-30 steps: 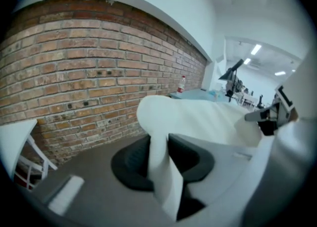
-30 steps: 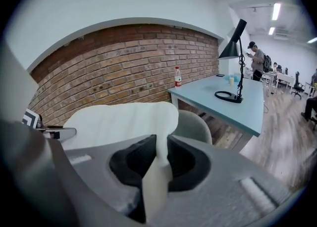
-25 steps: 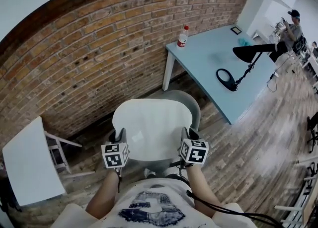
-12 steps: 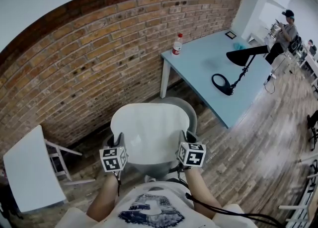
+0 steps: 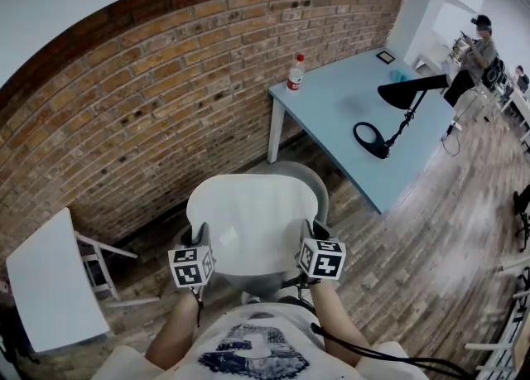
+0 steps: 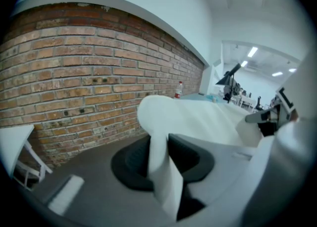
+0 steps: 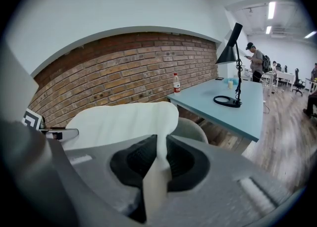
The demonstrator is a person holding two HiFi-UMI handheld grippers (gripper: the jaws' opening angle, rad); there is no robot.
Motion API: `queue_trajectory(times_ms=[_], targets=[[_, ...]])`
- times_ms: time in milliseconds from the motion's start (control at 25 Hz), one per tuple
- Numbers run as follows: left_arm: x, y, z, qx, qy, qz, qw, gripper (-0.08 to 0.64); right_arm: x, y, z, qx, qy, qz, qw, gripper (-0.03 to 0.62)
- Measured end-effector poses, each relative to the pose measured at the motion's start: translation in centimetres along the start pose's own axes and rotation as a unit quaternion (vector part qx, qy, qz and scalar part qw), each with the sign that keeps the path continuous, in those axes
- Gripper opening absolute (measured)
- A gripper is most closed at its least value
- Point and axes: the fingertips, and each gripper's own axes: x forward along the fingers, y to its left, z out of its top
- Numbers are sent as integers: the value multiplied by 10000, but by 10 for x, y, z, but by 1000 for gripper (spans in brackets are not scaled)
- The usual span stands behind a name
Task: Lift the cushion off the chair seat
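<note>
while above chair (image 5: 321, 188), cushion (image 5: 251, 221) near table (image 5: 331, 113)

White cushion (image 5: 251, 221), grey chair (image 5: 321, 188), red-brown brick wall (image 5: 166, 80), pale blue table (image 5: 331, 109), black lamp (image 5: 410, 91)

A: The cushion (image 5: 251, 221) is looking like soft, matt, off-white cloth, bending limply at its edges.

B: Yes, and the brick wall (image 5: 149, 97) is showing a rough, unglazed face, while the floor (image 5: 431, 246) is reading as worn wooden planks.

A: The table (image 5: 331, 105) is looking smooth and matt, and the lamp (image 5: 403, 93) on it is showing matt black.

B: The bottle (image 5: 294, 74) is looking like pale plastic.
</note>
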Motion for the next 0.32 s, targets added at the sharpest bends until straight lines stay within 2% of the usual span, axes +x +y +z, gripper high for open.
queue_trajectory(times_ms=[320], targets=[[8,-6,-1,38,36,-39,10000,83,3,-9,-2,53,29,-46,10000,54]])
